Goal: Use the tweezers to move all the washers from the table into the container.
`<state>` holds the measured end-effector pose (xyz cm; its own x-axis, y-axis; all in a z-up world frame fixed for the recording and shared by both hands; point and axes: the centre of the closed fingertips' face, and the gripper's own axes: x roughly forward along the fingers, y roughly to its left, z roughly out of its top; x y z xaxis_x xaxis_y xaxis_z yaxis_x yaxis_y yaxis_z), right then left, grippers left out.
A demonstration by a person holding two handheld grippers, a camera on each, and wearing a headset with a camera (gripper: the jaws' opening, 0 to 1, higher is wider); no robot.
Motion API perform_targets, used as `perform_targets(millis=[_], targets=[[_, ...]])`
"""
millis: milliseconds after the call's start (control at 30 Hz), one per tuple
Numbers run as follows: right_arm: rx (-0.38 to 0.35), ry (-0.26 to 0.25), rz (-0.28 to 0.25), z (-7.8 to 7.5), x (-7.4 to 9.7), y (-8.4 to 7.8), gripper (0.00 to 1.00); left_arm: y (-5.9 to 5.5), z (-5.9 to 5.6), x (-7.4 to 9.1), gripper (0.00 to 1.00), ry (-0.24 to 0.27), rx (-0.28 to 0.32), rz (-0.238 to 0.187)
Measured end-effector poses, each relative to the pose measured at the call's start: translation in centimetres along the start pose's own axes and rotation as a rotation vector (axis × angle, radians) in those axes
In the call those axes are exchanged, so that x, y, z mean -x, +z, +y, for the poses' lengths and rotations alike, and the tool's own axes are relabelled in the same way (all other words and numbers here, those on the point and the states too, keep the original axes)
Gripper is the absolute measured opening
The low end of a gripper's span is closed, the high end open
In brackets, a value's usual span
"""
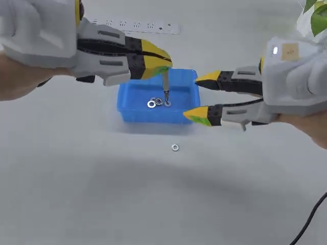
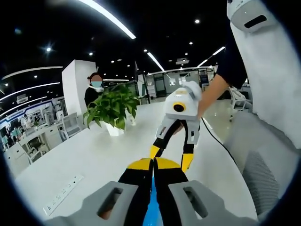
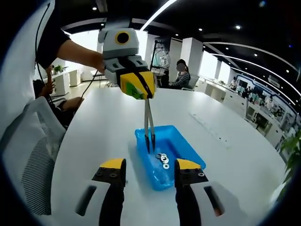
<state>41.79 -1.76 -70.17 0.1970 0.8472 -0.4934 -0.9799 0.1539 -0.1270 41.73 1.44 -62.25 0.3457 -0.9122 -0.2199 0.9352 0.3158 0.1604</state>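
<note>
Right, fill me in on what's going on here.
The handheld left gripper is shut on tweezers, whose tips point down into the blue container among several washers. The right gripper hangs open beside the container. One washer lies on the table in front.

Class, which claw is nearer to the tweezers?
Left. The left claw is shut on the tweezers; the right claw stands open beside the blue container, apart from them.

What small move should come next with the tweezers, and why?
Probably lift the tweezers, held shut in the left gripper, out of the blue container and toward the one washer on the table; the other washers lie inside already.
</note>
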Motion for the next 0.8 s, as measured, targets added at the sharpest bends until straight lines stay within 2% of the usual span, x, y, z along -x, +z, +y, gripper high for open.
perform_targets(millis=[133,200,333,533,667,800], targets=[[-0.028,-0.021,0.010,1.2,1.6,-1.6,0.48,-0.9,-1.4,-0.7,0.04,-0.011,0.012,0.012],[-0.046,-0.043,-0.009,1.5,2.2,-1.9,0.54,-1.2,-2.2,-1.0,0.04,-0.018,0.021,0.017],[-0.083,-0.044,-0.017,2.5,2.9,-2.6,0.65,-1.8,-3.4,-1.6,0.04,-0.026,0.045,0.013],[-0.099,-0.020,-0.023,4.2,2.9,-3.1,0.78,-3.0,-5.5,-2.6,0.04,-0.053,0.046,0.048],[-0.108,0.019,-0.017,5.5,2.2,-3.6,0.87,-3.9,-6.3,-2.9,0.04,-0.055,0.049,0.070],[-0.099,0.054,-0.003,6.5,1.6,-4.1,0.91,-4.2,-6.8,-2.9,0.04,-0.044,0.062,0.065]])
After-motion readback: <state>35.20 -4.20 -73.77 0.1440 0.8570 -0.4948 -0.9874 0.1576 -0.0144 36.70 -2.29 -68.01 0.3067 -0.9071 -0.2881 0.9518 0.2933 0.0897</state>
